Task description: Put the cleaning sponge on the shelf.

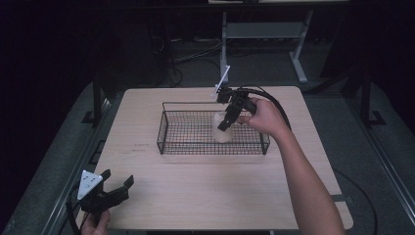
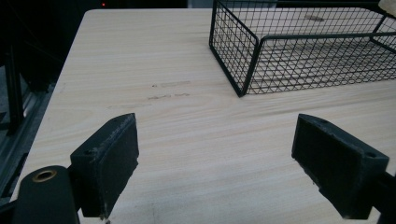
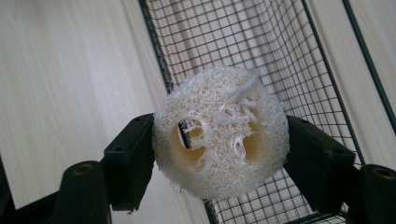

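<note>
Your right gripper (image 3: 219,154) is clamped on one loofah slice (image 3: 219,140) — jaws pressing its rim at 9 and 3 o'clock, its holed flat face toward the camera. It hangs over the one wire basket (image 1: 165,128), in its right half, floor directly below. Your left gripper (image 2: 217,163) idles spread wide and empty at the table's (image 1: 205,191) 7 o'clock corner — well apart.

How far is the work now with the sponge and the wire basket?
Done: the right gripper is shut on the loofah sponge and holds it at the wire basket. In hand: bringing it down, it seems; whether it touches the basket floor I cannot tell. Left: probably to release it. The left gripper is open near the front corner of the table, holding nothing.
</note>
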A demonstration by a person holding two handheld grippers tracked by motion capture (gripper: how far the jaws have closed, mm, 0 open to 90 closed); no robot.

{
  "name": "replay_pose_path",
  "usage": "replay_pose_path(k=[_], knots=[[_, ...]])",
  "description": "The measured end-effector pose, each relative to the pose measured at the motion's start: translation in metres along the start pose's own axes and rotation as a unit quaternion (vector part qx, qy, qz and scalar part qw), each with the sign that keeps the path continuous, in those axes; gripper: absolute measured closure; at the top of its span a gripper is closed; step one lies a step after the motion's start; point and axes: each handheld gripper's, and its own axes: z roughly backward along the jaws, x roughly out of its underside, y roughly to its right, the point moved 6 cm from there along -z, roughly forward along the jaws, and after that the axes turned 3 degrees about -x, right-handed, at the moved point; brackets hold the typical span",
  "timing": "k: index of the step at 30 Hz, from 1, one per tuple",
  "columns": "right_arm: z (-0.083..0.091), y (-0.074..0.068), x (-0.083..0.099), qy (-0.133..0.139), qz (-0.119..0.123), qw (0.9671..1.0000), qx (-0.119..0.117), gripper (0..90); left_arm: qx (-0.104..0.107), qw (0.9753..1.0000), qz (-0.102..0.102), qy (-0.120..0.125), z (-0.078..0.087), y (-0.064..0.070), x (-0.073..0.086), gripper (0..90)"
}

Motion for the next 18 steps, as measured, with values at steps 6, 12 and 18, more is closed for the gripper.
replay_pose_path(k=[6, 12, 18], knots=[[-0.006, 0.010, 0.000, 0.001, -0.006, 1.0000, 0.007, 28.2, -0.003, 1.0000, 0.004, 0.000, 0.000, -0.001, 0.000, 13.8], [-0.013, 0.018, 0.002, -0.010, -0.015, 0.9997, 0.019, 28.2, -0.004, 1.0000, 0.005, 0.004, 0.000, -0.001, -0.001, 13.8], [-0.020, 0.025, 0.004, -0.012, -0.026, 0.9994, 0.021, 28.1, -0.002, 1.0000, 0.001, 0.002, 0.000, -0.001, -0.001, 13.8]])
